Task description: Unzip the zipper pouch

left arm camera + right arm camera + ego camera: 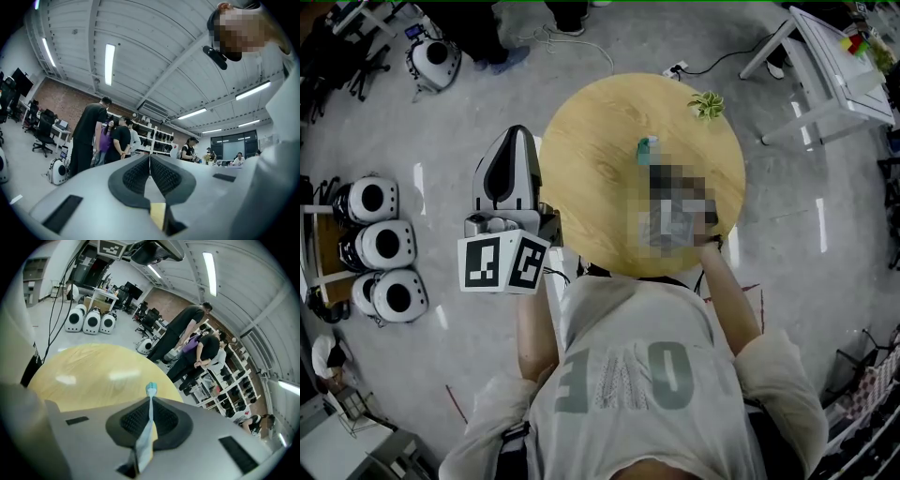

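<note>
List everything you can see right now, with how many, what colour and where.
Round table: one, light wood, centre of the head view.
Zipper pouch: one, pale with a teal end, seen edge-on, over the table.
Potted plant: one, green, table's far edge.
Pod-shaped units: four, white with dark round fronts, on the floor, left of the table.
Desk: one, white, top right.
Bystanders: at least three standing, dark and purple tops, across the room.
Shirt: one, pale grey, on the person.
Left gripper: one, grey, shut, empty, left of the table.
Right gripper: one, grey, shut on the zipper pouch.
</note>
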Demonstrator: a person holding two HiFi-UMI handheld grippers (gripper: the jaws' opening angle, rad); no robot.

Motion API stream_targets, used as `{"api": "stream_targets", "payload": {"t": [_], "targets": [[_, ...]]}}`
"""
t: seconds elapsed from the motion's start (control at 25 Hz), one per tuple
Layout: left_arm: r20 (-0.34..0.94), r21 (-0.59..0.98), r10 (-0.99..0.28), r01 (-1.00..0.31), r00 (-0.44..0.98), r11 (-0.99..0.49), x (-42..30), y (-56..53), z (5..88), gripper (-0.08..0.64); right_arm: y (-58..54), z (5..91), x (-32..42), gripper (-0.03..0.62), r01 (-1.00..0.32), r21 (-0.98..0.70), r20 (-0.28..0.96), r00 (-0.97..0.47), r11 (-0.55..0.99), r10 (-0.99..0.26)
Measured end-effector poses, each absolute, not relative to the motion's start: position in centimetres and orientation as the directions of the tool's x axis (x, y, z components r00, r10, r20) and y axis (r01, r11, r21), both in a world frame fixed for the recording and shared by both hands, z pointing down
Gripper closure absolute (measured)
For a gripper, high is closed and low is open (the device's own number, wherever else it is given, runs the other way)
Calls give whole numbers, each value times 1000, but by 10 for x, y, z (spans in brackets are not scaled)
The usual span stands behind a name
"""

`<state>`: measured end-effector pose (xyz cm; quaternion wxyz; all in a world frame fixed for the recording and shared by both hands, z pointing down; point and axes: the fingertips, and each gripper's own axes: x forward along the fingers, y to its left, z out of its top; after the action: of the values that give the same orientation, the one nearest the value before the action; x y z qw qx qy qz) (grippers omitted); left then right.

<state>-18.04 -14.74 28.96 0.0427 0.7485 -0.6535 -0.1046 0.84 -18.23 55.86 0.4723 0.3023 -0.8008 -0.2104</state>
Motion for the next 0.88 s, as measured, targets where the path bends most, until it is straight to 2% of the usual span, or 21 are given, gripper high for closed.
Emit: {"api": "stream_targets", "payload": {"t": [0.52,0.8,0.88], "targets": [[-50,228,-991,-965,124,-132,-184,-148,312,531,-150,612,-30,560,-321,508,711,-367,799,-599],[-38,245,-992,-961,121,-127,-185,-147,320,531,-129,637,-42,556,-353,371,782,-380,859,-494],[-34,245,-992,-962,119,-124,-186,-146,321,531,-124,642,-45,523,-359,333,797,-388,872,-464]]}}
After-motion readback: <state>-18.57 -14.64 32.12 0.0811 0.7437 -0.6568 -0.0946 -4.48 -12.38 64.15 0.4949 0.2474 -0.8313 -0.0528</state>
